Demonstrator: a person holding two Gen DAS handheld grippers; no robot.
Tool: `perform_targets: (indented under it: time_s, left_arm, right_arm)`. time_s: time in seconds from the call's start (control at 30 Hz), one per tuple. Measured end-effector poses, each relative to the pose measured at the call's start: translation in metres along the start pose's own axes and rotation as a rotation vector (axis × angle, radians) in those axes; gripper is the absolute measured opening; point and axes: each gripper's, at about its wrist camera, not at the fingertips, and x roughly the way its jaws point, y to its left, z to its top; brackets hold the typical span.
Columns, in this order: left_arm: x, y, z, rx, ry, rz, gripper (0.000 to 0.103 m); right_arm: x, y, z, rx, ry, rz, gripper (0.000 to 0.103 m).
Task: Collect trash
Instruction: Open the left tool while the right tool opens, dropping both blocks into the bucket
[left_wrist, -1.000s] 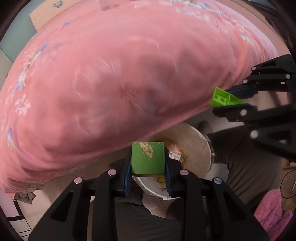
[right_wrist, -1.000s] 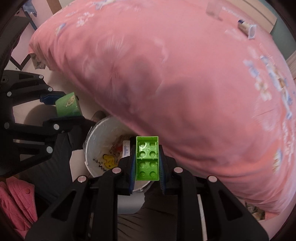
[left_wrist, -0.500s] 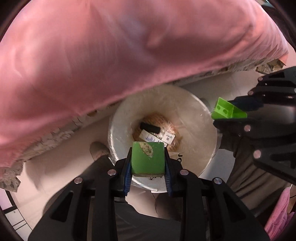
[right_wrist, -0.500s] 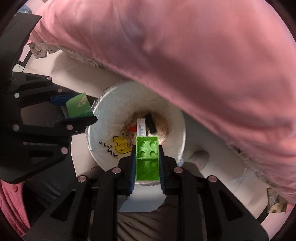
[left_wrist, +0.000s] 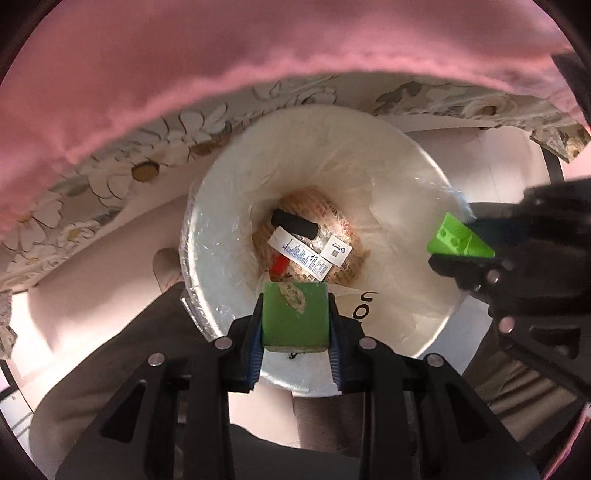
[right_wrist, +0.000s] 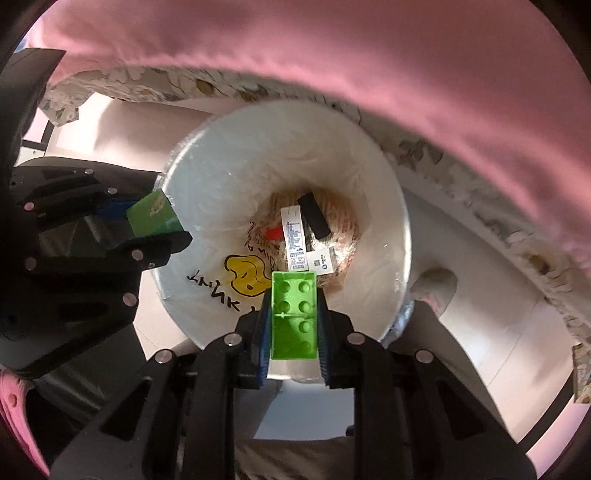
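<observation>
Two handheld grippers hang over a round white trash bin lined with a clear plastic bag, and each one grasps a green block. Left gripper is clenched on a dark green block with a pale, crusty smear on its upper face; seen from its own camera, this block sits above the near rim of the bin, with the bin's opening just beyond it. Right gripper is clenched on a bright green studded brick, its hollow underside with round sockets facing the camera, also above the near rim of the bin. Each gripper appears in the other's view: the right one at the bin's right edge in the left view, the left one at the bin's left edge in the right view. Down at the bottom of the bin lie a crumpled tan printed wrapper, a black cylindrical object, a long white paper label, a smaller white tag with a code on it and a small red scrap. On the bin's liner, close to the brick, is a yellow drawing with black lettering. Beyond the bin, a pink bed cover hangs over a floral-patterned sheet edge. Pale floor surrounds the bin.
</observation>
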Motion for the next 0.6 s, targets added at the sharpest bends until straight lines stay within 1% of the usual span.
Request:
perform_targets:
  time_s: [0.43,0.5,0.6]
  left_arm:
    - [0.046,0.008,0.012,-0.091,0.055,-0.039,0.032]
    - [0.054,0.010,0.013,-0.101,0.071,-0.047,0.032]
    - [0.059,0.011,0.015,-0.110,0.074,-0.058,0.032]
  right_arm:
    - [0.063,-0.004,-0.003,0.098,0.062,0.050,0.023]
    - [0.070,-0.006,-0.003,0.120,0.065,0.060,0.023]
    - [0.072,-0.008,-0.001,0.152,0.056,0.061,0.023]
